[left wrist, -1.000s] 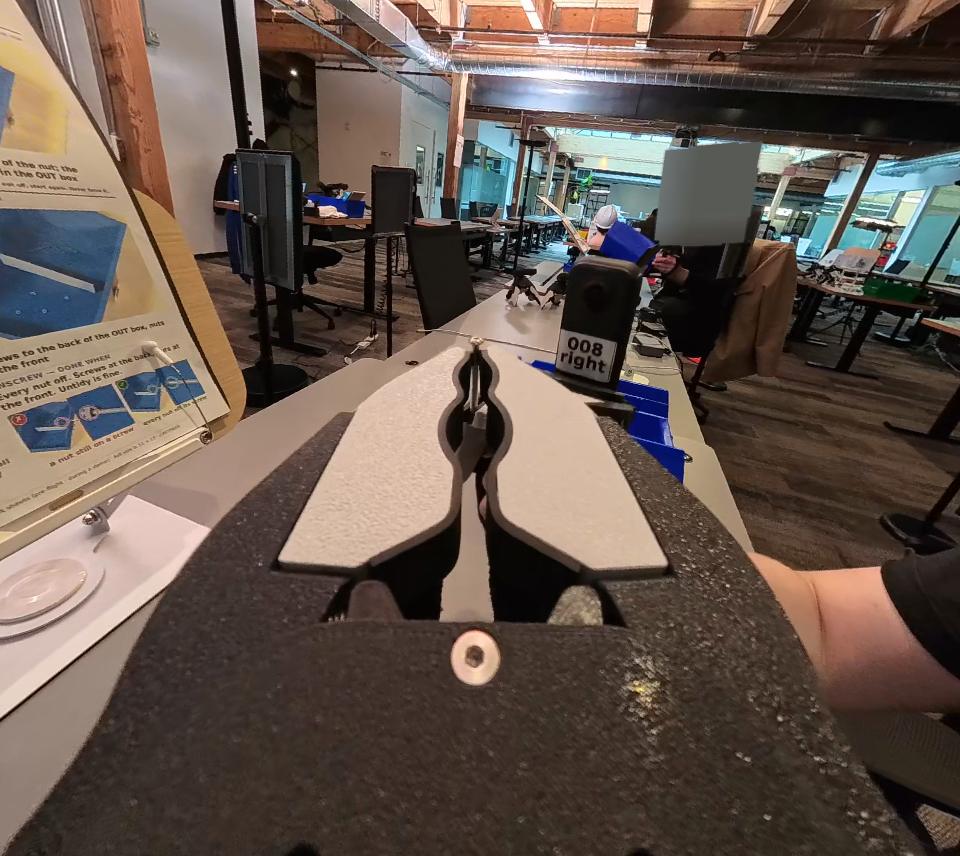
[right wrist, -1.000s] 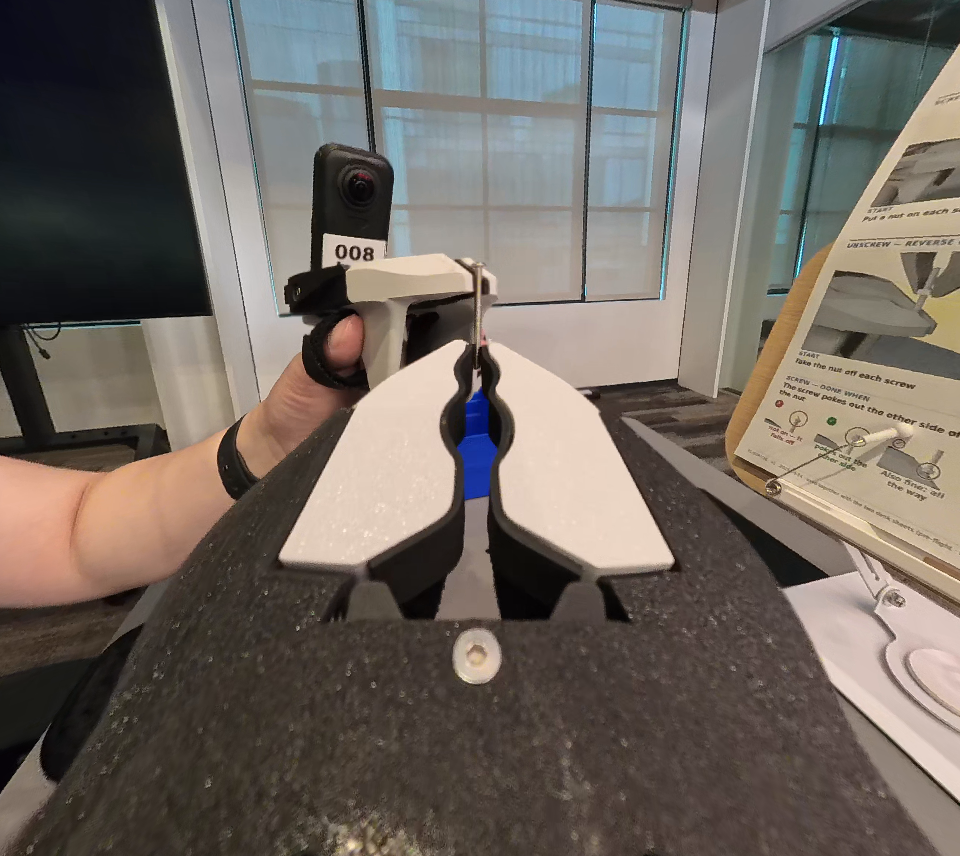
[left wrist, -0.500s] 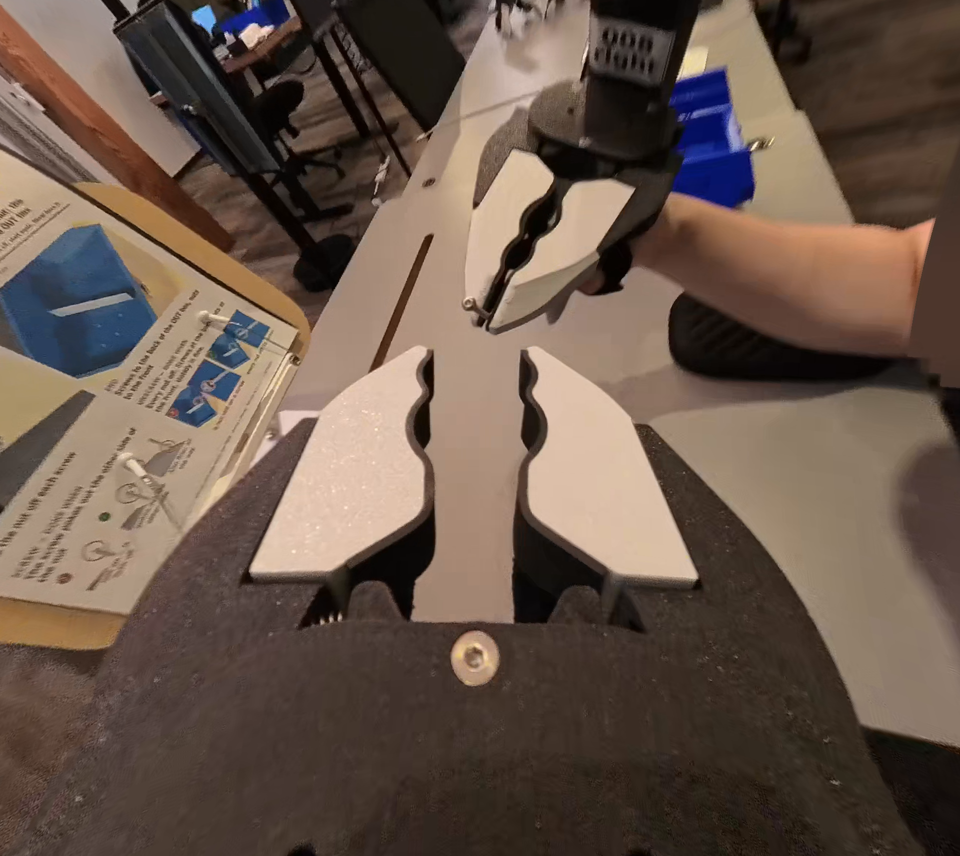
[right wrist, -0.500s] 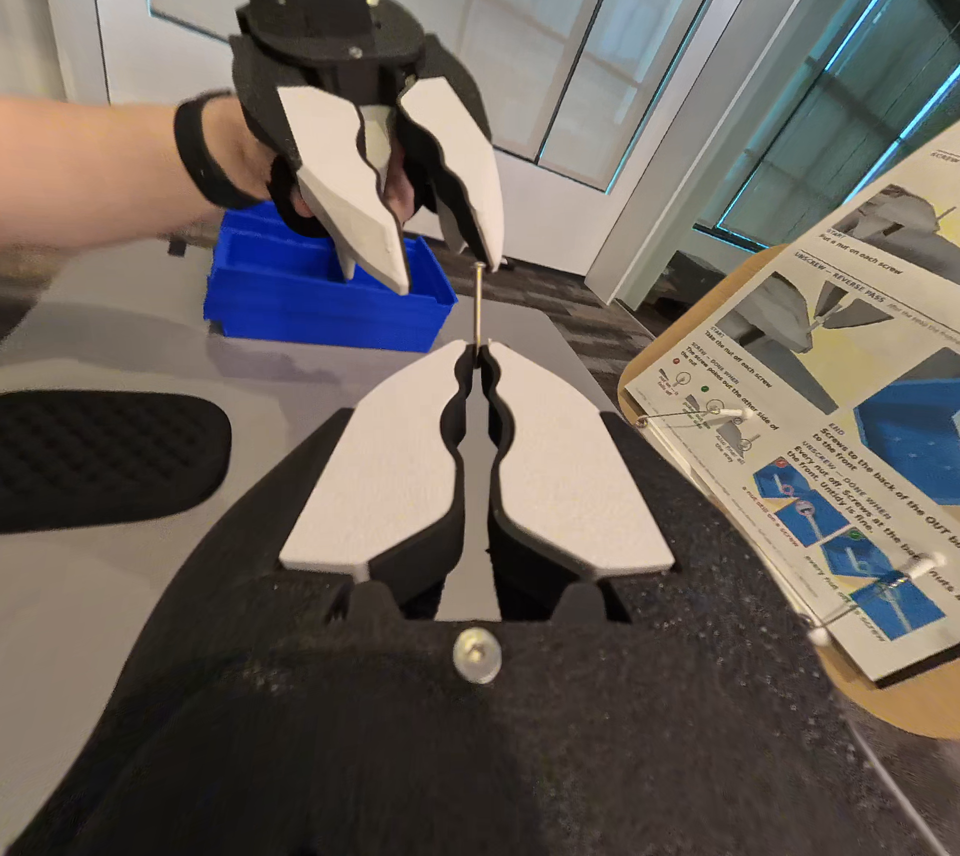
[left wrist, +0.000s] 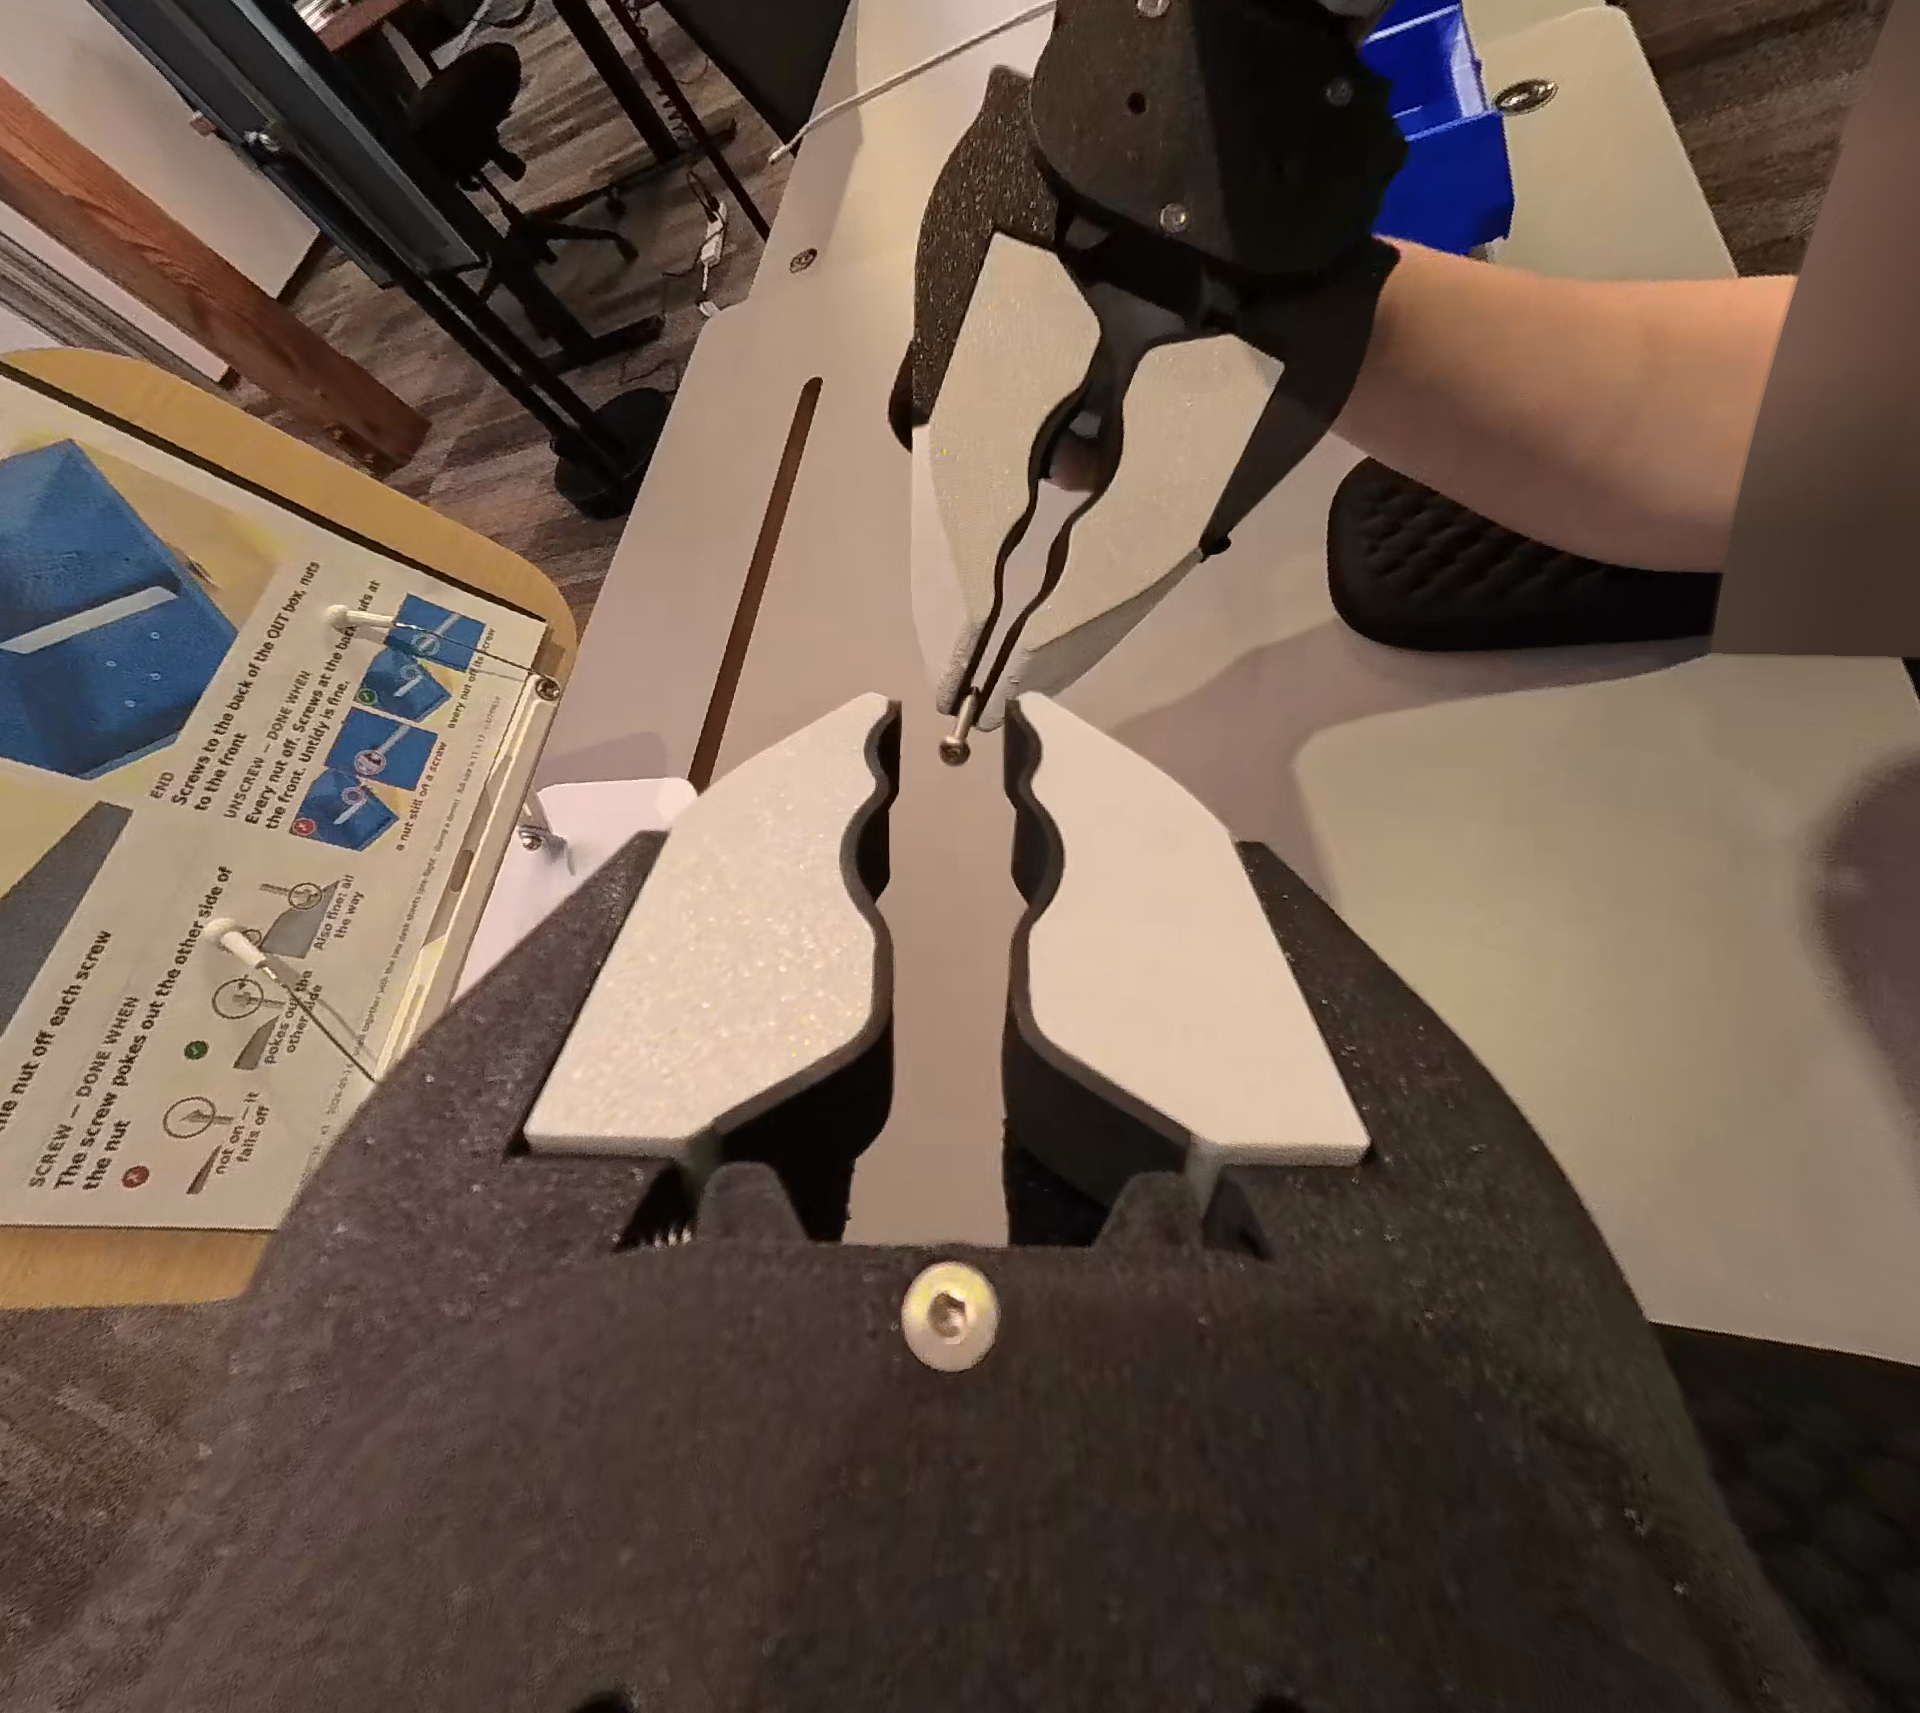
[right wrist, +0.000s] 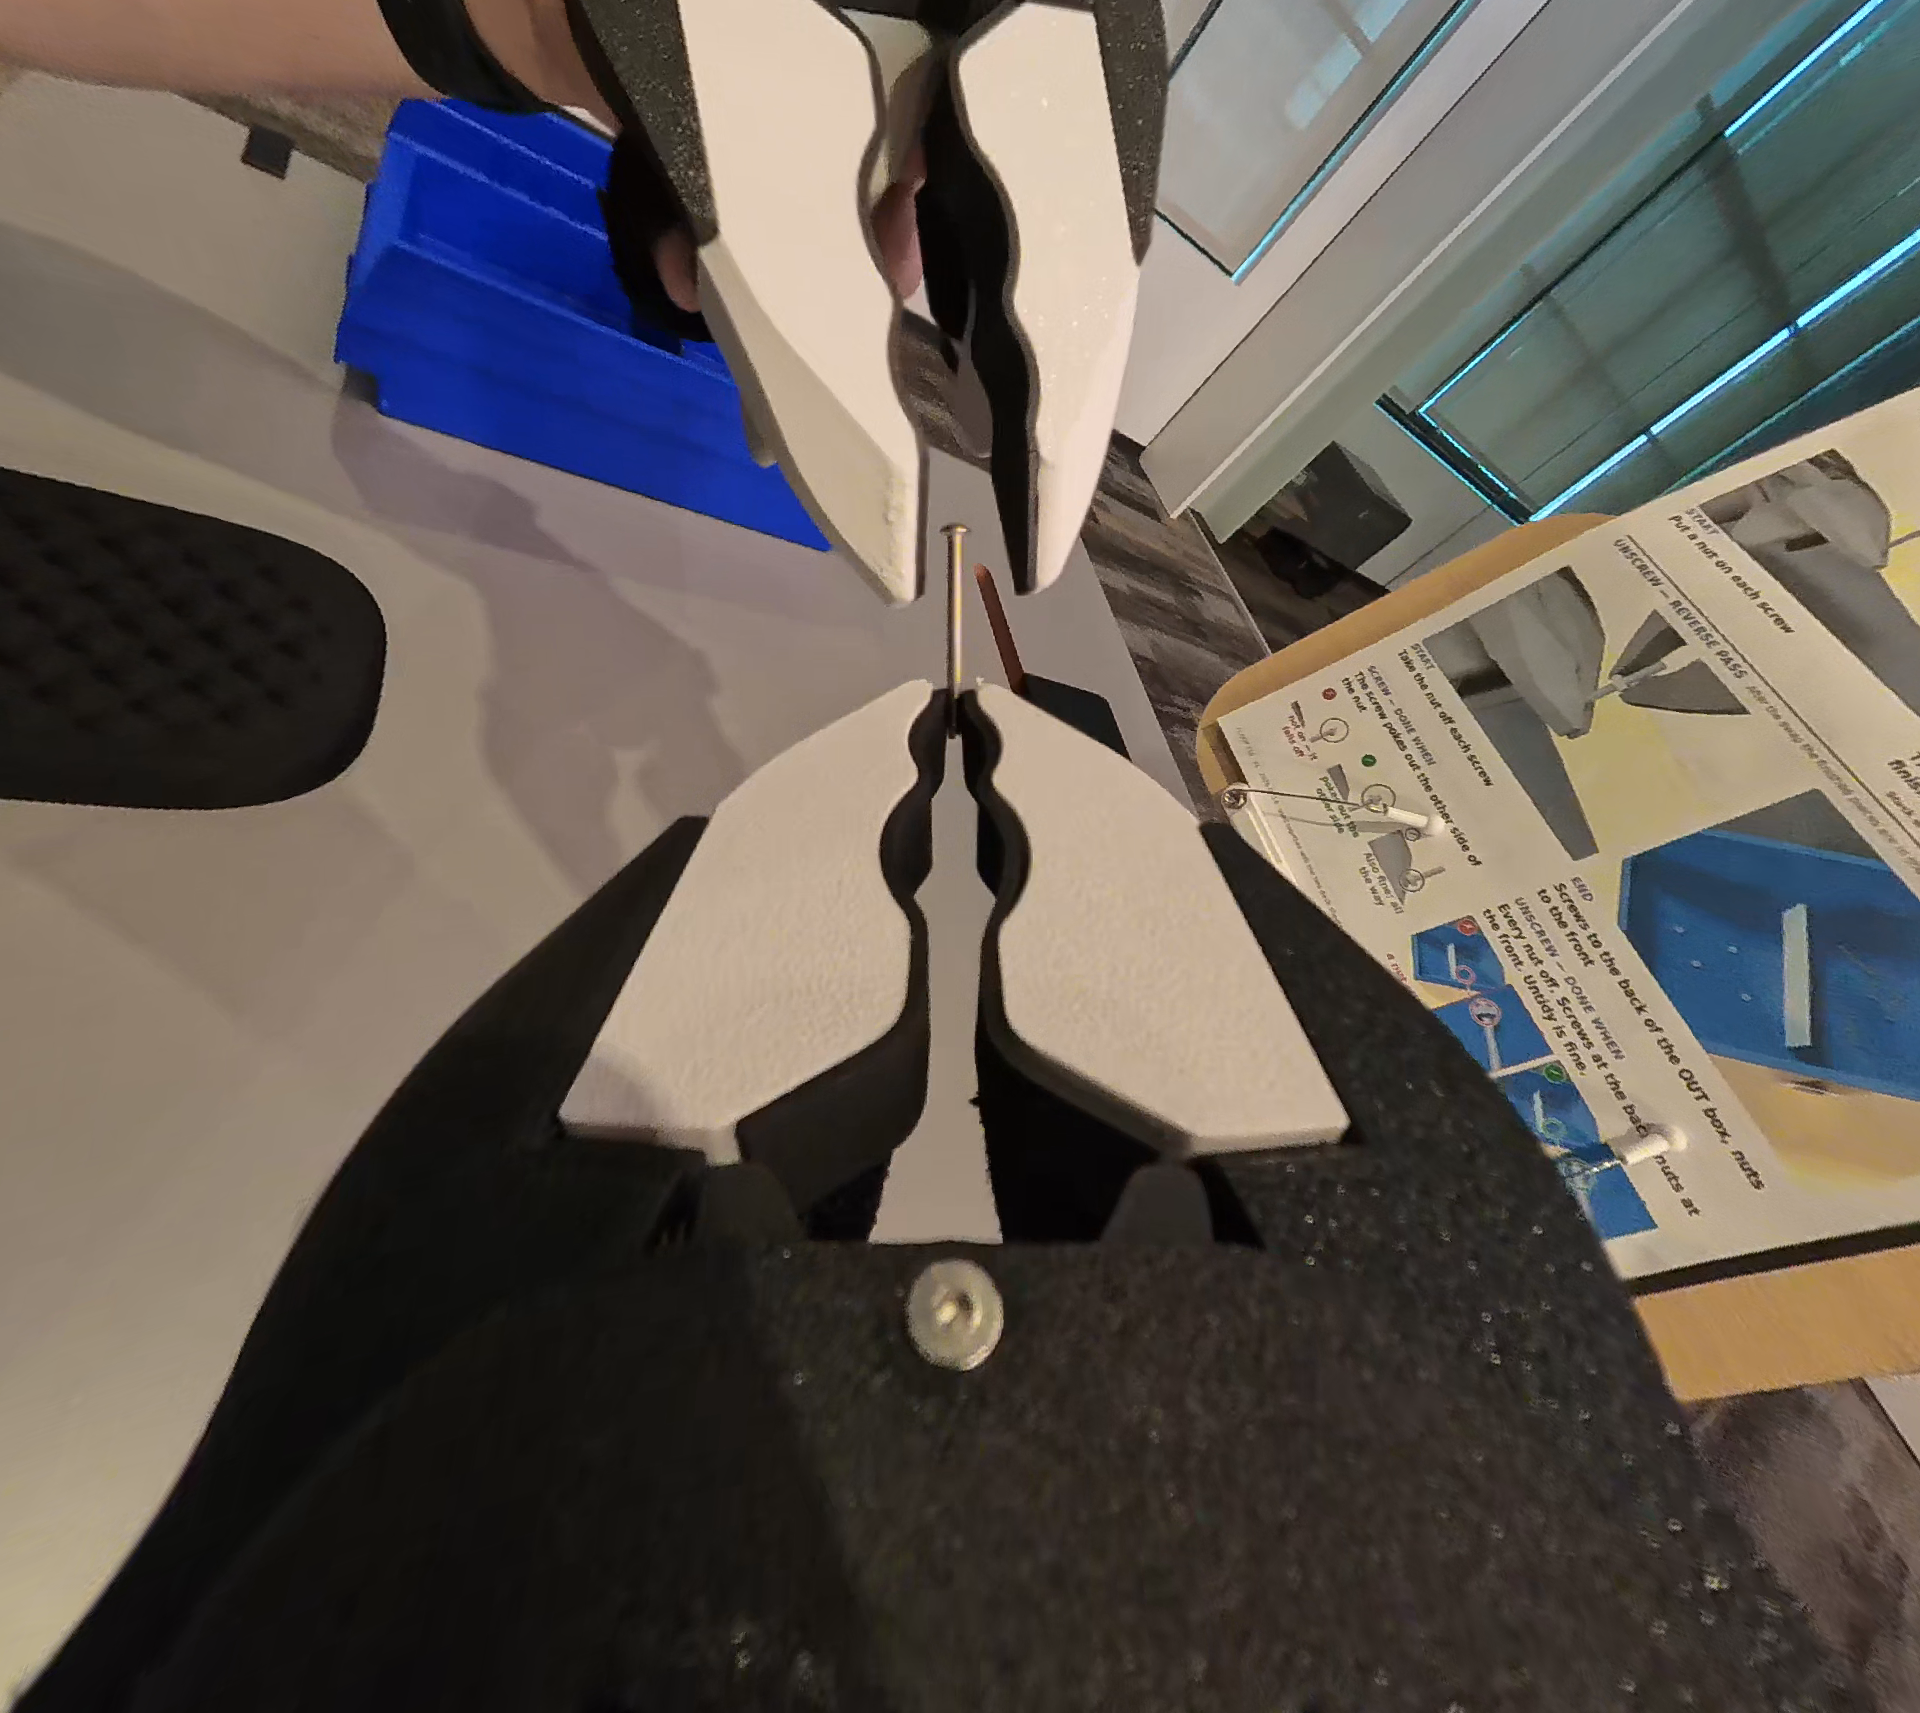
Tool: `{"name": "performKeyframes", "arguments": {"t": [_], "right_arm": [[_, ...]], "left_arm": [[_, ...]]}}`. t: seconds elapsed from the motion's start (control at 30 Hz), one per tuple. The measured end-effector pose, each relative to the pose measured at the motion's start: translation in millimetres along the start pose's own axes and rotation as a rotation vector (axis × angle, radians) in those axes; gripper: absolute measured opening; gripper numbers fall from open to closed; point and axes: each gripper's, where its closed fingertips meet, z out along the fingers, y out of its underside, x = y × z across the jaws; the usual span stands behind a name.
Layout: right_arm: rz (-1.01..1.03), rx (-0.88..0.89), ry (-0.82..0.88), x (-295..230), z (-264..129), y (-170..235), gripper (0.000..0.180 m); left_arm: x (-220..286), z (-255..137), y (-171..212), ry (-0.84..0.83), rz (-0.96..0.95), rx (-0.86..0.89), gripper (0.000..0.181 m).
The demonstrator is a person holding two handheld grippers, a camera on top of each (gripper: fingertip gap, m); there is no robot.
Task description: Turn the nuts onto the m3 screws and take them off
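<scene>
My right gripper is shut on a thin m3 screw, which sticks straight out past its tips, head outward. In the left wrist view the right gripper points at me, and the screw shows head-on. My left gripper is open, tip to tip with the right one. In the right wrist view the left gripper has its fingertips on either side of the screw head, apparently not touching it. I see no nut.
The grey table lies below both grippers. Blue bins stand at its far end and also show in the left wrist view. An instruction board leans at the side. A black mesh pad lies under a forearm. My two grippers' fingertips are within a few centimetres of each other.
My left gripper opened and let go of the screw tip. Both grippers tilted down toward the table. The left then came back close, with its open fingers around the screw head.
</scene>
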Motion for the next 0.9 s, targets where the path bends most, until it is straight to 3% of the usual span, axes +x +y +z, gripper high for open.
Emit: {"name": "performKeyframes", "arguments": {"t": [0.8,0.9], "right_arm": [[-0.029,-0.019,0.045,2,1,4,0.003],[0.016,0.017,0.092,12,-2,1,0.016]], "left_arm": [[-4,4,8,-0.023,-0.02,0.02,0.005],[-11,-1,4,-0.094,-0.011,0.06,0.004]]}}
